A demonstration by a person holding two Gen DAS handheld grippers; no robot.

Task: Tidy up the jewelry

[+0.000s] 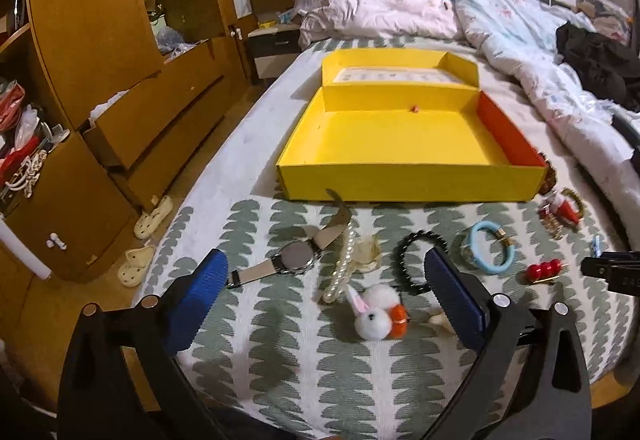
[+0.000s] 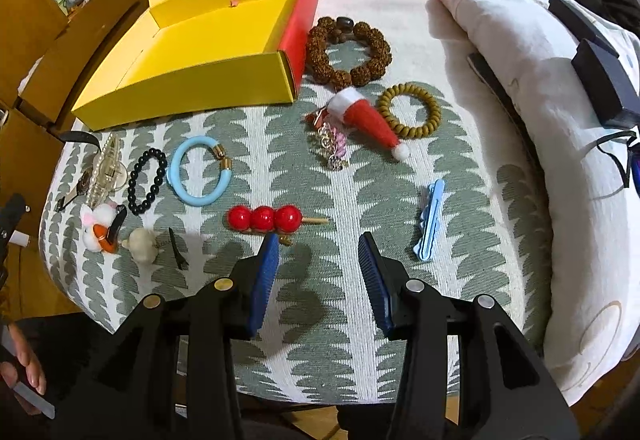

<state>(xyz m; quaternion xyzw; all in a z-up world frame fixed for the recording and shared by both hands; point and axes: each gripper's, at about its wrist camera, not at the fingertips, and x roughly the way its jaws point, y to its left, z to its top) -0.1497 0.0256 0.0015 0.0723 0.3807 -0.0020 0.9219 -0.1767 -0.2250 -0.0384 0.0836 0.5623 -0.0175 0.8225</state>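
Jewelry lies scattered on the bed cover (image 2: 340,200), green-and-white patterned, none of it in the yellow box (image 1: 400,136), which sits open at frame centre of the left wrist view and upper left of the right wrist view. Box floor is bare except for a tiny orange bit at its back wall.

Left wrist view: left tool (image 1: 320,300) low in frame, jaws spread wide with nothing between the pads, hovering over the pieces. Between and just beyond the pads: watch (image 1: 294,258) left of centre, pearl strand (image 1: 342,268) beside it, black bead bracelet (image 1: 420,264) partly behind the right pad, white pom-pom bunny clip (image 1: 374,314) nearest the camera. Light blue bangle (image 1: 490,248) and red ball hairpin (image 1: 544,270) lie to the right.

Right wrist view: right tool (image 2: 318,272) at bottom centre, jaws partly apart, pinching nothing, pointing steeply down at the cover. Red ball hairpin sits just above the left pad, close to it; touching or not, can't tell. Blue hair clip (image 2: 430,220) right of the pads. Santa hat clip (image 2: 368,120) at centre, over a small chain bracelet (image 2: 330,144). Brown bead bracelet (image 2: 348,52) touches the box's red side; tan coil hair tie (image 2: 410,110) to the right of the hat. Black hair pin (image 2: 176,248) and cream shell piece (image 2: 142,242) lower left.
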